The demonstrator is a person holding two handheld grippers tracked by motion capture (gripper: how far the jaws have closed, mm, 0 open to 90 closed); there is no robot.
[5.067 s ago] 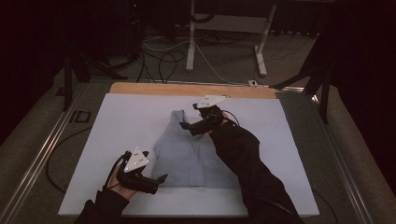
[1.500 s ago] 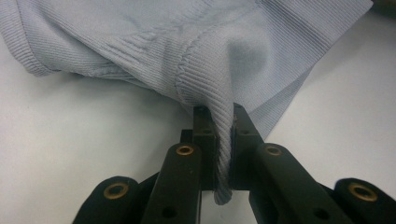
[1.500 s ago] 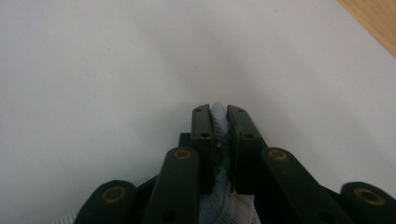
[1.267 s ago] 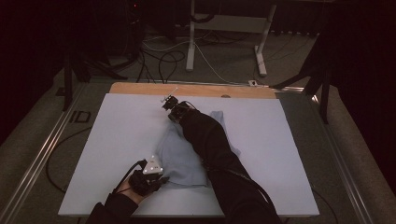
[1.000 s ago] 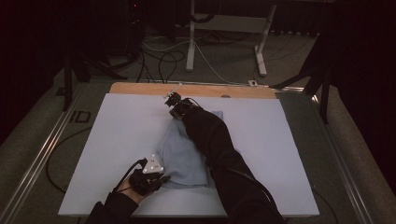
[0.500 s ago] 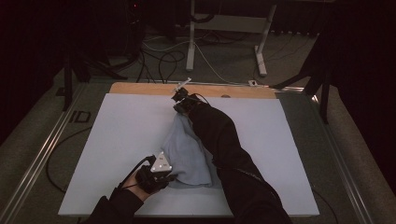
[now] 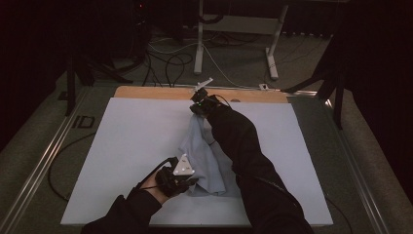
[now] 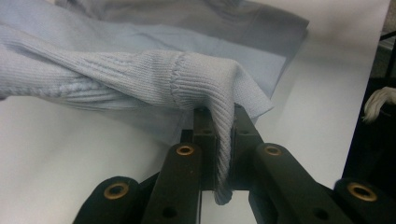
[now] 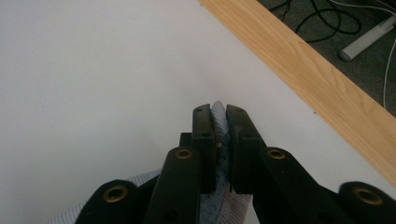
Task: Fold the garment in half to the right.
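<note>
Nearest to the person, the left gripper (image 7: 191, 181) is at the front part of the white table cover (image 7: 122, 146). Its jaws are closed on the ribbed edge of a light blue knitted garment (image 7: 202, 156); in the left gripper view the knit (image 8: 140, 79) hangs down between the two black jaws and is pinched there. From this grip the garment goes away across the cover (it lies in loose folds, partly lifted, near the middle of the cover). The right forearm, in a dark sleeve (image 7: 243, 146), reaches over the right side of the cloth.

At the far end, the right gripper (image 7: 197, 108) holds the other end of the garment, near the wooden edge (image 7: 160, 91) of the table. In the right gripper view its jaws are closed on a thin fold of the blue fabric (image 9: 219, 121), with the white cover below.
</note>
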